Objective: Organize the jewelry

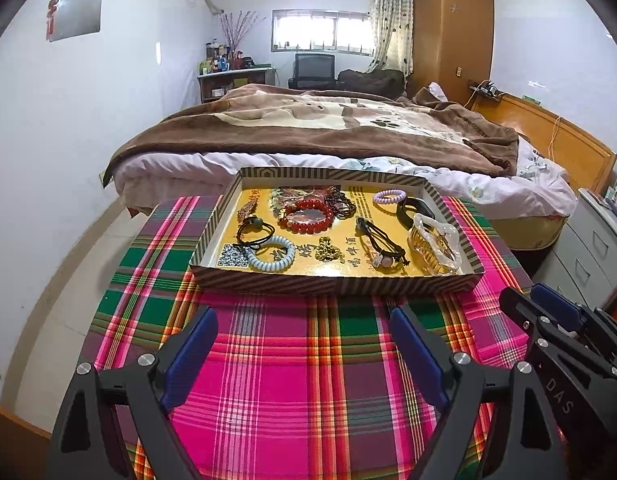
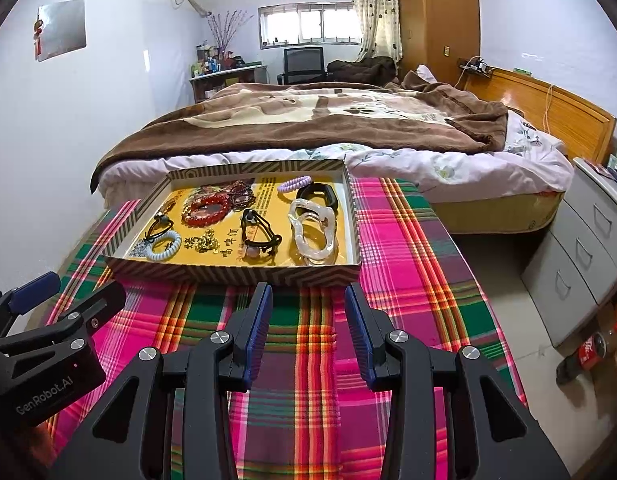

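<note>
A shallow striped cardboard tray point(image 1: 336, 282) point(image 2: 236, 274) with a yellow floor sits on the plaid tablecloth. It holds a red bead bracelet point(image 1: 306, 216) point(image 2: 206, 208), a pale blue coil hair tie point(image 1: 270, 256) point(image 2: 163, 248), a purple coil tie point(image 1: 389, 197) point(image 2: 294, 184), a clear hair claw point(image 1: 434, 246) point(image 2: 312, 232), black hair ties and a gold chain point(image 1: 328, 250). My left gripper point(image 1: 304, 354) is open and empty, in front of the tray. My right gripper point(image 2: 308, 328) is open and empty, also in front of it; it shows at the right of the left wrist view point(image 1: 548, 312).
The plaid tablecloth point(image 1: 288, 380) covers the table. A bed with a brown blanket point(image 1: 328, 128) stands just behind the tray. Grey drawers point(image 2: 580, 264) stand at the right, with a cola bottle point(image 2: 588, 354) on the floor beside them.
</note>
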Tool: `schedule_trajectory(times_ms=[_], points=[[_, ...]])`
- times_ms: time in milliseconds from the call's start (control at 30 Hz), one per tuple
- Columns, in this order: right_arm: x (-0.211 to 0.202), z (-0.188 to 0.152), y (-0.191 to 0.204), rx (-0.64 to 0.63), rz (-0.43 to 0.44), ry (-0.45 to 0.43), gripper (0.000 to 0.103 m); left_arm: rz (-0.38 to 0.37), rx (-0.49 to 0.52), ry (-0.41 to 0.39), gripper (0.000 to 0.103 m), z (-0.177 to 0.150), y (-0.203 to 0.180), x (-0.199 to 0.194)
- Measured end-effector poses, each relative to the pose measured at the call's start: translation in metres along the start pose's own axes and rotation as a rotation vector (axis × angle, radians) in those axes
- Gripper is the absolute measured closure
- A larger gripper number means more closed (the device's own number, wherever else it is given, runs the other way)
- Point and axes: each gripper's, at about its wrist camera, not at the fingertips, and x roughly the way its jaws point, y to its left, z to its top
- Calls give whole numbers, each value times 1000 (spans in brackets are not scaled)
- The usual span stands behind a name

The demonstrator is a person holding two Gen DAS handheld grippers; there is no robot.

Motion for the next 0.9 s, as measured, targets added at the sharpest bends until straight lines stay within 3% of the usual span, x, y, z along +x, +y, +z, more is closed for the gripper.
schedule_trajectory(times_ms=[900], points=[[0, -2, 2, -2, 2, 4, 64, 5, 5, -3, 15, -2, -5, -3]])
